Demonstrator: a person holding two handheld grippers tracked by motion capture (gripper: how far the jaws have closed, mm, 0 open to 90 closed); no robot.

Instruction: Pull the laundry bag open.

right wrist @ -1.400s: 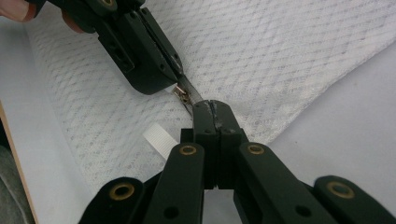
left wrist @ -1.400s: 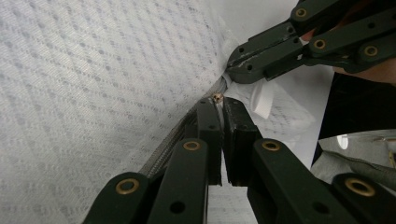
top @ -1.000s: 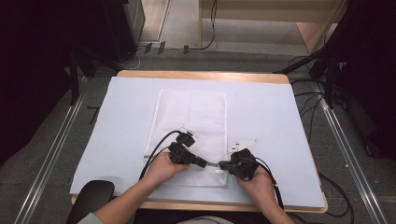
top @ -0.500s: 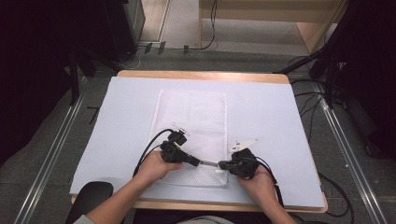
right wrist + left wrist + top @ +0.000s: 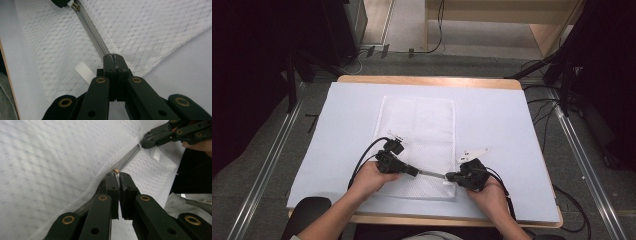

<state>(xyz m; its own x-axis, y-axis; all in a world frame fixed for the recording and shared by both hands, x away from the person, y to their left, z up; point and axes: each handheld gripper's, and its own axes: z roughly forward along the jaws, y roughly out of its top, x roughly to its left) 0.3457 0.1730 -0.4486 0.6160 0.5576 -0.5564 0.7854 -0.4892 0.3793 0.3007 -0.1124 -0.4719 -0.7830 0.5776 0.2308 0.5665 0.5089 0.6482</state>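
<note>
A white mesh bag [image 5: 419, 125] lies flat on the white table cover [image 5: 497, 125], its grey zipper [image 5: 432, 174] running along the near edge. My left gripper [image 5: 416, 172] is shut on the small brass zipper pull [image 5: 116, 171], its jaws pinched together at my left gripper [image 5: 117, 176]. My right gripper [image 5: 449, 176] is shut on the zipper's end at the bag's near right corner, seen close at my right gripper [image 5: 113, 58]. A stretch of zipper [image 5: 93, 35] lies taut between the two grippers. Beside the right jaws sits a white ribbed tab [image 5: 83, 72].
The wooden table edge [image 5: 427, 79] borders the cover at the far side. Black cables [image 5: 362, 165] trail from both grippers toward the person. A dark round seat [image 5: 307, 212] sits off the near left corner. Metal floor rails [image 5: 267, 165] run along both sides.
My left gripper has slid left along the zipper, away from the right gripper, widening the gap between them. The right gripper has stayed put.
</note>
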